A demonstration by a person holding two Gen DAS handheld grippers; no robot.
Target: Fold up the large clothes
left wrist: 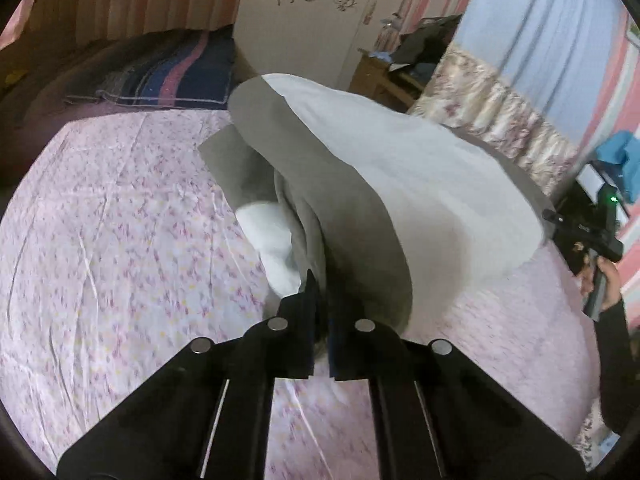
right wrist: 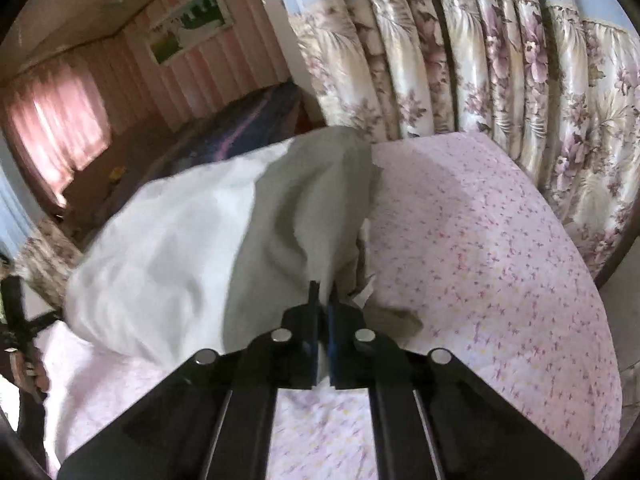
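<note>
Grey and white cloth fills the middle of both views: it is a large garment [left wrist: 420,200], grey on one side and white on the other, lifted above the bed [left wrist: 120,240] and hanging between the two tools. In the left wrist view the left tongs [left wrist: 320,292] are clamped together on a grey fold of the garment, and the cloth rises from them to the far right, where the white part spreads wide. At the right edge of that view a hand [left wrist: 604,280] in a dark sleeve holds the other tool. In the right wrist view the right tongs [right wrist: 324,300] are also closed tight on the garment, at a place where grey cloth bunches; a small pale tag or cloth corner shows just beside the fingers, and I cannot tell exactly what it is. From there the garment goes to the left, white and blurred. The bed has a pink sheet with small flowers, and it lies bare near both tools. At the far end of the bed there is a striped blue and pink pillow [left wrist: 168,76]. A flowered curtain [right wrist: 500,80] hangs behind the bed on the right side, and a white wardrobe door [left wrist: 308,20] stands far behind.
</note>
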